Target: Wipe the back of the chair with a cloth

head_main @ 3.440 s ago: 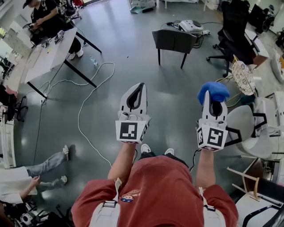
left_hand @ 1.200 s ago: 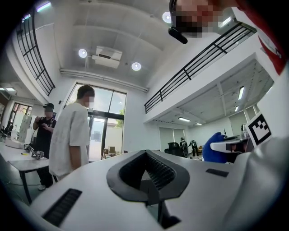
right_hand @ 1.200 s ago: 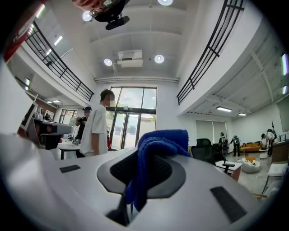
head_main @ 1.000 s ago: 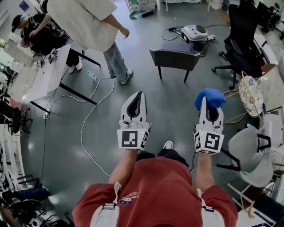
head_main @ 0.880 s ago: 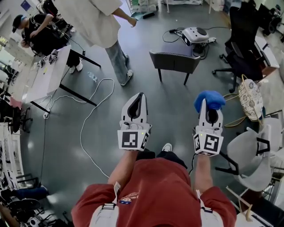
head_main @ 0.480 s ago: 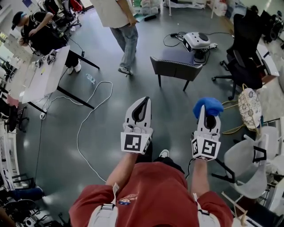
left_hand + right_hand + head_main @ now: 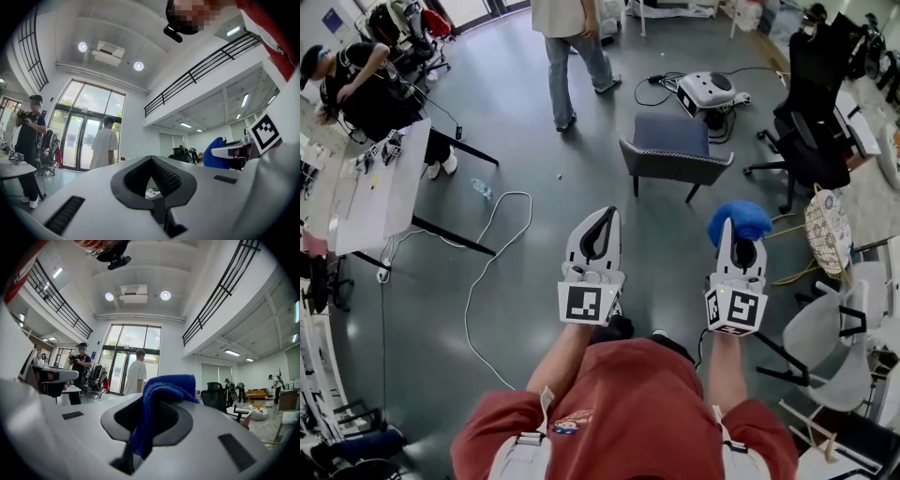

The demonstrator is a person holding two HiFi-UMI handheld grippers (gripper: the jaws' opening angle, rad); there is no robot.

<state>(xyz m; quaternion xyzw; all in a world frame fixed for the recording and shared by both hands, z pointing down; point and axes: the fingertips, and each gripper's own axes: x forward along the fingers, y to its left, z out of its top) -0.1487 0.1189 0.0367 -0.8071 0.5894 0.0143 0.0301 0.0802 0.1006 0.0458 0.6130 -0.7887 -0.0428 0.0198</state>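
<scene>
A dark grey chair (image 7: 676, 165) with a bluish seat stands on the floor ahead, its backrest turned toward me. My right gripper (image 7: 739, 228) is shut on a blue cloth (image 7: 739, 218), which bunches over the jaw tips; the right gripper view shows the cloth (image 7: 161, 397) draped between the jaws of that gripper (image 7: 151, 405). My left gripper (image 7: 602, 218) is shut with nothing in it, and in its own view the left gripper (image 7: 151, 160) has its tips together. Both grippers hover in the air short of the chair, apart from it.
A person (image 7: 572, 42) stands beyond the chair, and another sits at a white table (image 7: 366, 183) on the left. A white cable (image 7: 487, 253) snakes over the floor. A black office chair (image 7: 811, 112), a woven basket (image 7: 830, 230) and a white chair (image 7: 834, 328) crowd the right side.
I have come closer to the grey chair, which now sits lower in the head view. The standing person has walked away toward the far end. Both grippers keep their pose and hold.
</scene>
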